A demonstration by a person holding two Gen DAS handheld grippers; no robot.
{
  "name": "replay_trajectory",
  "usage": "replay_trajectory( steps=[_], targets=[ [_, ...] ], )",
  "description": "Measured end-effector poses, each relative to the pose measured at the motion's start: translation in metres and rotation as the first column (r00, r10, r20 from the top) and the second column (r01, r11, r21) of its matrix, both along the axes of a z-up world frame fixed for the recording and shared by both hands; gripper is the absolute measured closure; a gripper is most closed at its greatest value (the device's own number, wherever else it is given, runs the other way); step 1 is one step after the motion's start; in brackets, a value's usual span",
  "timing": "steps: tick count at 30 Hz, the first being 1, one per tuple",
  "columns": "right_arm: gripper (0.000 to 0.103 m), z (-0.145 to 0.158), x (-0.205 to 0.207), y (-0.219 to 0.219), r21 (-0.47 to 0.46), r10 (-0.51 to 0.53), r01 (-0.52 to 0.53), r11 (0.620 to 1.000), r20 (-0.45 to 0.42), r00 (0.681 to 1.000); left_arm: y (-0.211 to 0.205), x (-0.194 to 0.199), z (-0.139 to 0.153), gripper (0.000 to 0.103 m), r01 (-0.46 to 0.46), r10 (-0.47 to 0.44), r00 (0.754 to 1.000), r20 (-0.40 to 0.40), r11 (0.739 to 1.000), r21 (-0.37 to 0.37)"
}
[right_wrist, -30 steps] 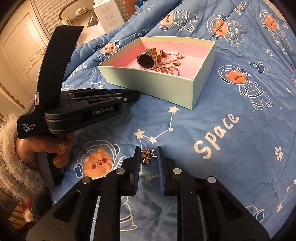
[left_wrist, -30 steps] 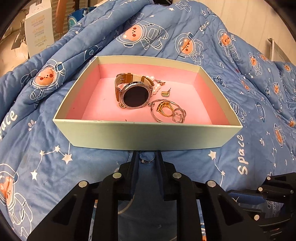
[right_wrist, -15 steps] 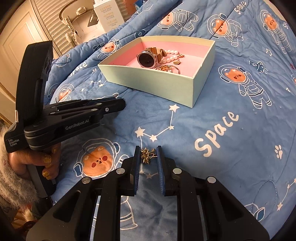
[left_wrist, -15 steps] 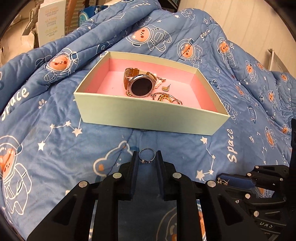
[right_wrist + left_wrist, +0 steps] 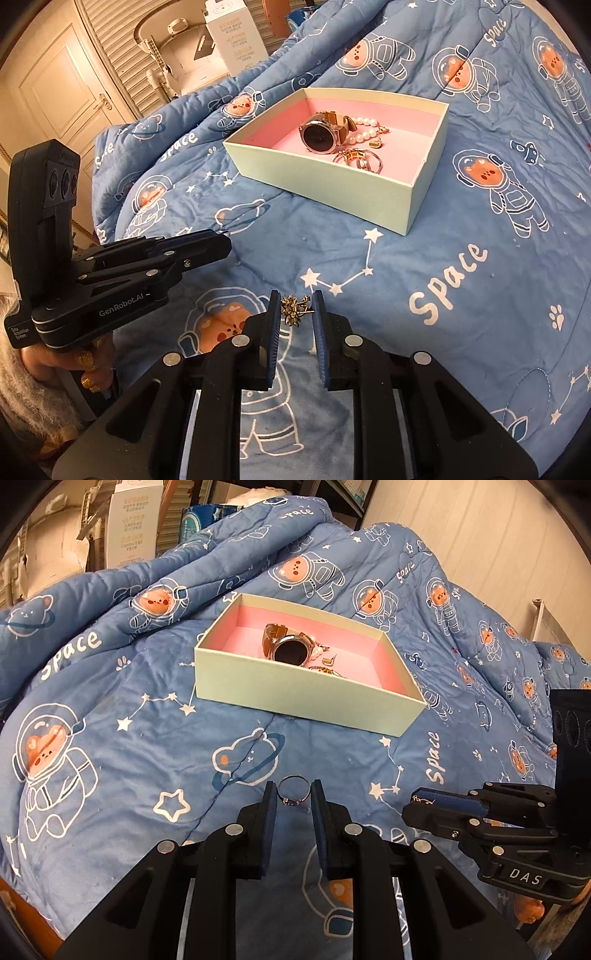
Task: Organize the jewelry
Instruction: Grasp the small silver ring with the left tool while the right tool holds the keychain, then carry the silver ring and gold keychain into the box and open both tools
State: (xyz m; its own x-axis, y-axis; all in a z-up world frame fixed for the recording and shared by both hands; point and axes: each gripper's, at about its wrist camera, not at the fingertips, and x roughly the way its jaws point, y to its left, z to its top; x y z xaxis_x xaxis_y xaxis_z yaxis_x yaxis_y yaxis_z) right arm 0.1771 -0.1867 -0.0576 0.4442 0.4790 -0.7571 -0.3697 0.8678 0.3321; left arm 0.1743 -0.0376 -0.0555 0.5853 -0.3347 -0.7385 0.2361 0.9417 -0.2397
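Observation:
A pale green box with a pink lining (image 5: 295,698) (image 5: 332,188) sits on the blue quilt. Inside lie a watch (image 5: 290,651) (image 5: 320,136), a pearl bracelet (image 5: 364,129) and gold bangles (image 5: 360,160). My left gripper (image 5: 293,794) is shut on a thin silver ring (image 5: 293,788) and holds it above the quilt, well short of the box. My right gripper (image 5: 295,308) is shut on a small gold brooch (image 5: 293,312), also short of the box. Each gripper shows in the other's view: the right one (image 5: 436,805) and the left one (image 5: 207,247).
The blue space-bear quilt (image 5: 110,738) (image 5: 461,277) covers the bed and rises in folds behind the box. White cartons (image 5: 135,524) (image 5: 236,33) stand beyond the bed. A louvred door (image 5: 62,85) is at the far left.
My left gripper has pulled back from the box's near wall with the ring, so the box now looks smaller and farther. My right gripper has stayed in place with the brooch.

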Motion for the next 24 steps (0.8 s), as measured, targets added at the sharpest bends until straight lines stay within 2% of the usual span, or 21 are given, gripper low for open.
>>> replay_trajectory(
  steps=[10, 17, 24],
  targets=[
    [0.085, 0.036, 0.012, 0.003, 0.026, 0.036, -0.038, 0.999, 0.071, 0.997, -0.009, 0.010, 0.034, 0.085, 0.049, -0.051, 0.997, 0.065, 0.999, 0.022],
    [0.085, 0.054, 0.034, 0.005, -0.029, 0.056, -0.053, 0.998, 0.130, 0.990, -0.008, 0.038, 0.043, 0.085, 0.063, -0.066, 0.996, 0.062, 0.997, 0.053],
    [0.085, 0.058, 0.062, 0.002, -0.072, 0.046, -0.037, 0.997, 0.129, 0.991, -0.005, 0.077, 0.053, 0.085, 0.056, -0.057, 0.998, 0.028, 0.997, 0.053]
  ],
)
